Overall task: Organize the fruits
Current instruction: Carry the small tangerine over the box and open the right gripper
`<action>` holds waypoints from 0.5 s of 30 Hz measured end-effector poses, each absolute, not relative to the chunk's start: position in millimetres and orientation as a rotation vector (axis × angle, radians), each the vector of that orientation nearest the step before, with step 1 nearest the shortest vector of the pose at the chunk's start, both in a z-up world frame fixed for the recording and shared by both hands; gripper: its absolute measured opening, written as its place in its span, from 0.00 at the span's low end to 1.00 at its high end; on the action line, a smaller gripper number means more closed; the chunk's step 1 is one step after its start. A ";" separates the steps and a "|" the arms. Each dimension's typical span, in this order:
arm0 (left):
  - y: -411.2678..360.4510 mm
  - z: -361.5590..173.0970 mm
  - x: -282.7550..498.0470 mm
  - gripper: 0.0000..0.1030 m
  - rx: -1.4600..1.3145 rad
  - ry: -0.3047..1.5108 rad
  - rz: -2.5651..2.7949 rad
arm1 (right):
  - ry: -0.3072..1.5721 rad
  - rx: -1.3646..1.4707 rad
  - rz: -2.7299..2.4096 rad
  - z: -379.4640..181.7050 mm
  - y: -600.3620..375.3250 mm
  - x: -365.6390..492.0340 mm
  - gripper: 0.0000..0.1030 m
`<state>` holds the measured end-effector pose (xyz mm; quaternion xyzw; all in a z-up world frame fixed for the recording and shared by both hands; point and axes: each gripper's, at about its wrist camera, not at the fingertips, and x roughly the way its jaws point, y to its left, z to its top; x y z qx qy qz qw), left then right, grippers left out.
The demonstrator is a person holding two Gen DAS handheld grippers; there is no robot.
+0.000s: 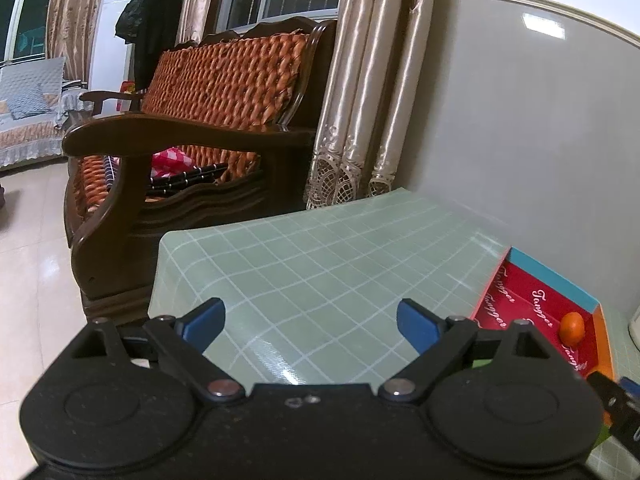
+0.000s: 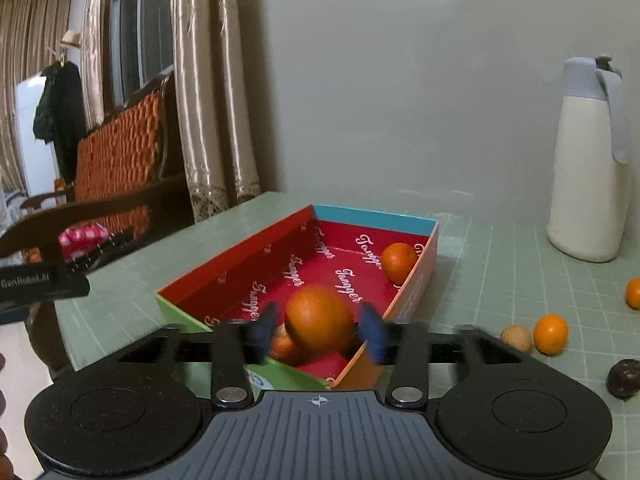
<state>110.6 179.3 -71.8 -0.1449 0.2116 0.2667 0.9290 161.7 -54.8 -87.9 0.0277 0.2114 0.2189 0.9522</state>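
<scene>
A red-lined cardboard box point(image 2: 416, 280) lies on the green grid table. One orange point(image 2: 398, 262) rests at its far right wall and another orange point(image 2: 282, 346) sits at the near end. My right gripper point(image 2: 318, 334) hangs over the near end of the box. A blurred orange point(image 2: 318, 318) is between its blue fingers point(image 2: 262, 332), with small gaps on both sides, so the jaws are open. In the left wrist view my left gripper point(image 1: 310, 320) is wide open and empty over bare table, left of the box point(image 1: 532, 312) and its far orange point(image 1: 572, 326).
Loose on the table right of the box are an orange point(image 2: 550, 334), a tan round fruit point(image 2: 516, 338), a dark fruit point(image 2: 624, 378) and an orange at the frame edge point(image 2: 634, 294). A white jug point(image 2: 588, 184) stands at the back right. A wooden sofa point(image 1: 180, 140) borders the table's left.
</scene>
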 end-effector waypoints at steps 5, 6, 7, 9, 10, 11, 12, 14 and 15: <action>176.8 -72.1 112.6 0.84 -0.298 0.439 0.544 | 0.340 0.082 0.408 -75.8 -66.2 151.1 0.81; 174.5 -72.0 112.9 0.84 -0.292 0.439 0.541 | 0.331 0.098 0.398 -74.1 -71.6 149.0 0.81; 172.9 -72.0 113.4 0.84 -0.284 0.437 0.537 | 0.322 0.111 0.388 -72.4 -77.8 147.1 0.81; 166.9 -71.5 114.0 0.84 -0.260 0.430 0.527 | 0.300 0.112 0.344 -70.1 -91.4 142.0 0.82; 163.1 -71.4 114.3 0.84 -0.247 0.426 0.519 | 0.283 0.107 0.309 -69.6 -99.5 138.6 0.86; 159.1 -71.1 114.4 0.84 -0.236 0.421 0.509 | 0.263 0.101 0.267 -69.8 -109.0 134.8 0.89; 154.5 -70.6 114.8 0.85 -0.224 0.415 0.493 | 0.242 0.095 0.218 -70.7 -117.4 132.6 0.95; 144.0 -69.8 116.6 0.85 -0.197 0.405 0.455 | 0.198 0.079 0.110 -73.8 -135.1 127.9 0.98; 136.6 -69.7 117.3 0.85 -0.179 0.398 0.428 | 0.186 0.069 0.059 -76.2 -143.4 126.6 0.98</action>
